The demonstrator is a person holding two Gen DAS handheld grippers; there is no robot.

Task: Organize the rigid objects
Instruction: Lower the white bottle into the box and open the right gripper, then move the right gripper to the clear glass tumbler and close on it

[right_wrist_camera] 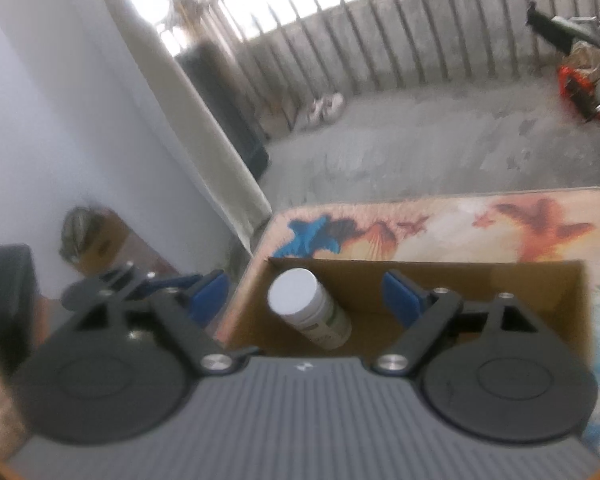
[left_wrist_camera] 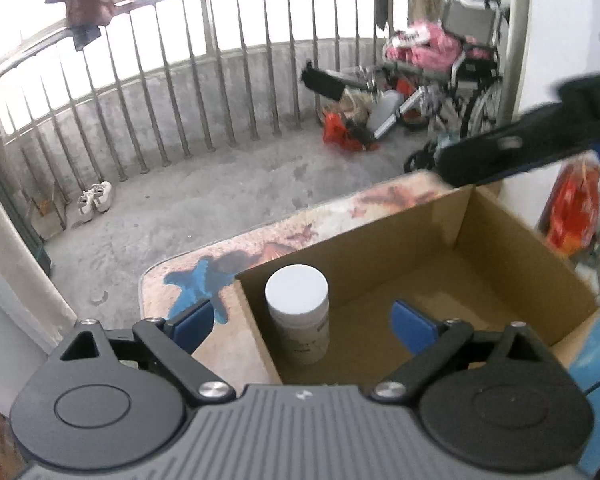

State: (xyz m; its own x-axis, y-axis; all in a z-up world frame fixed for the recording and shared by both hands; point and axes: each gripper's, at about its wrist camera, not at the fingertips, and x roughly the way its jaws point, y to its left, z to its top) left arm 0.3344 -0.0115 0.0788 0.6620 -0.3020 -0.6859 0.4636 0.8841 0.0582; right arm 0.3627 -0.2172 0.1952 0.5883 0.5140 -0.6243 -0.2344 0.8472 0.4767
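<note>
A white-capped plastic bottle (left_wrist_camera: 298,312) stands upright in the left front corner of an open cardboard box (left_wrist_camera: 512,240), its side close against the box wall; whether it touches the wall is not clear. The box sits on a low table with a butterfly-print top (left_wrist_camera: 260,240) on a concrete balcony, a railing (left_wrist_camera: 188,80) behind it. Tucked into the corner like that, the bottle probably leaves the rest of the box floor free for more items, and the nearby wall may help keep it from tipping.

The left gripper (left_wrist_camera: 302,322) hangs above the box with its jaws spread wide, blue pads (left_wrist_camera: 414,326) either side of the bottle's line but pressing on nothing. The right gripper (right_wrist_camera: 306,294) looks down on the same corner from the other side, jaws likewise wide apart and empty; in its blurred view the bottle (right_wrist_camera: 308,308) appears tilted, which is likely the lens, since the left view shows it upright. Part of the right gripper's dark arm crosses the upper right of the left view.

With the bottle in and both claws empty, this item looks stowed; the next step is probably to fetch another object, though none shows on the table
</note>
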